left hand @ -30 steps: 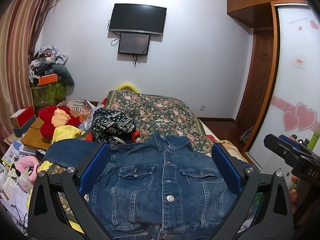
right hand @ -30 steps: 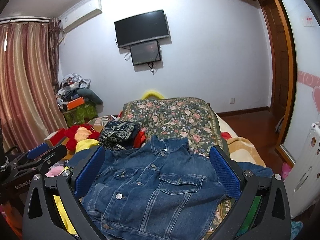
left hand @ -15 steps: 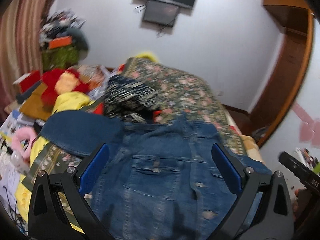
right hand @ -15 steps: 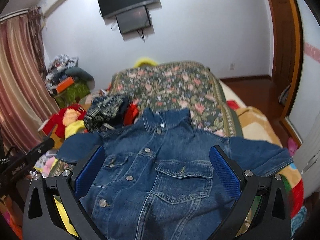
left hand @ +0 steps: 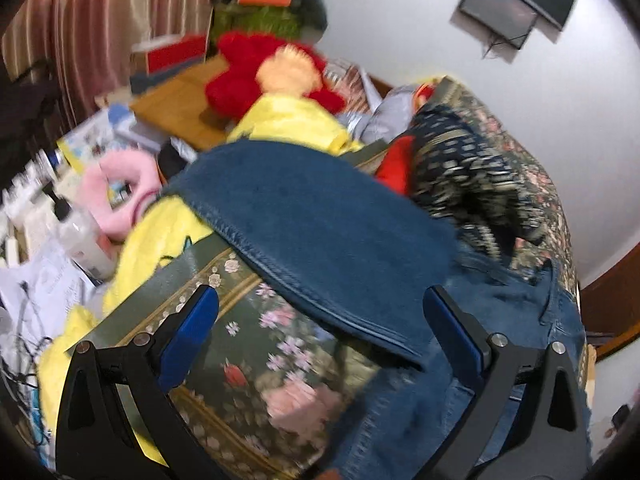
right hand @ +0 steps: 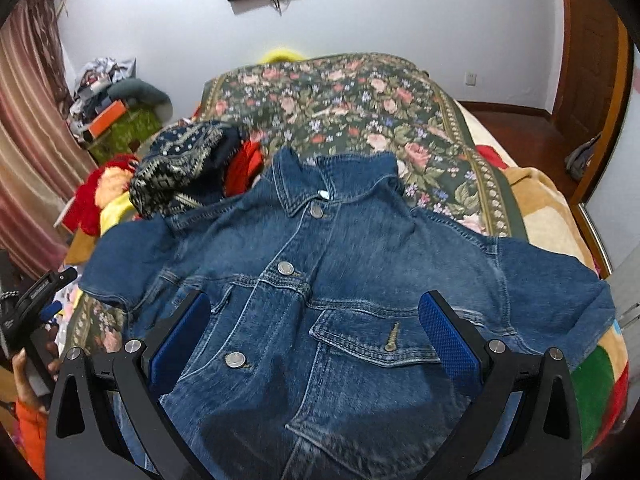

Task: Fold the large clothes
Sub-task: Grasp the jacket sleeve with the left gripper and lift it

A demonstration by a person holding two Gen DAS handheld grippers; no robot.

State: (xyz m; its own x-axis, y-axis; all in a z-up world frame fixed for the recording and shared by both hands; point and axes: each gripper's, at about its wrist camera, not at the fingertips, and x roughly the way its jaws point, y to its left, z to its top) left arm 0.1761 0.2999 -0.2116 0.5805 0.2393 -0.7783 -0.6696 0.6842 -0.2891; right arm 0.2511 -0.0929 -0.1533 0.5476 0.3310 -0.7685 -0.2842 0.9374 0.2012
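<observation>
floral bedspread [right hand: 360,92] under spread denim jacket [right hand: 320,280], sleeve edges free

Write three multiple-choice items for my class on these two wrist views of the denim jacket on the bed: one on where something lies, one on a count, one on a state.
1. Where does the patterned knit garment lie relative to the denim jacket?
A. Beyond the jacket's collar, to the left in the right wrist view
B. On the jacket's chest pocket
C. On the floor by the door

2. How many metal buttons show down the jacket's front placket in the right wrist view?
A. One
B. Three
C. Six

3. What is the state of the right gripper?
A. Shut on a sleeve
B. Shut on the collar
C. Open, holding nothing

Answers: 1 A, the knit sits past the collar on the floral bedspread. 2 B, three buttons run from collar downward. 3 C, its blue pads stand wide apart above the jacket.
</observation>
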